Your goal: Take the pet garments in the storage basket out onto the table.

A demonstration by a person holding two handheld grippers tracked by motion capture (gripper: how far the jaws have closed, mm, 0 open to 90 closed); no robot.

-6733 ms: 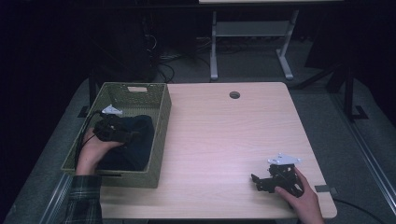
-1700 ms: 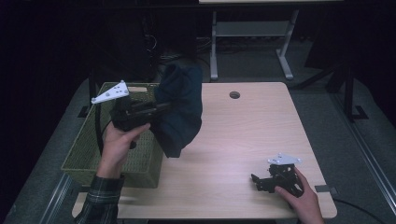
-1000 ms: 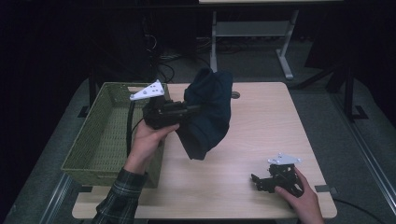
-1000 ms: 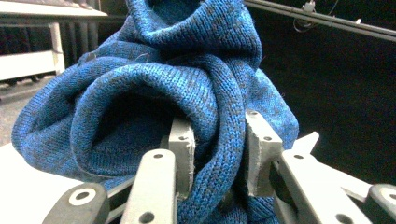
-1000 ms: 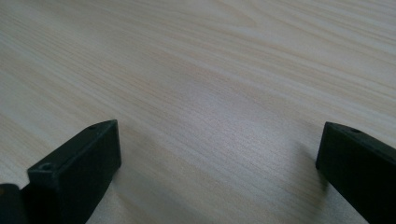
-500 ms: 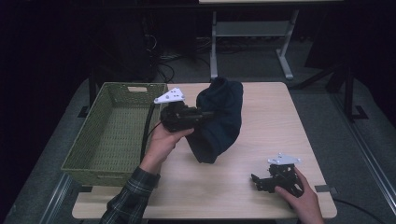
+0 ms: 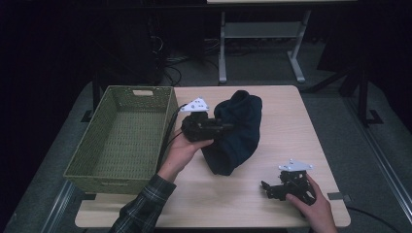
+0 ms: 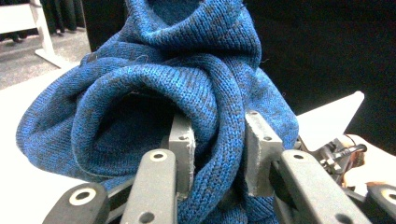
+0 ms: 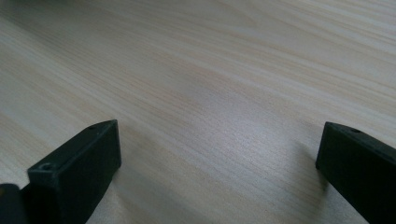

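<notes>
A dark blue knitted garment [image 7: 238, 131] hangs bunched over the middle of the wooden table [image 7: 291, 121], its lower end touching the tabletop. My left gripper [image 7: 224, 127] is shut on a thick fold of it; in the left gripper view the knit [image 8: 154, 93] bulges between and above the two pads [image 8: 183, 140], and the gripper's midpoint [image 8: 218, 154] sits on wool. My right gripper [image 7: 266, 188] rests near the table's front right edge, held by a hand. Its jaws stand wide apart over bare wood [image 9: 219, 121], with nothing between them [image 9: 219, 168].
A green woven basket [image 7: 97, 145] stands at the table's left side, with nothing inside. A round cable hole lies behind the garment at the table's back. A metal stand [image 7: 262, 34] sits on the floor beyond the table.
My left gripper lifted the garment out of the basket and carried it rightward and down over the table's middle. The right gripper has stayed in place.
</notes>
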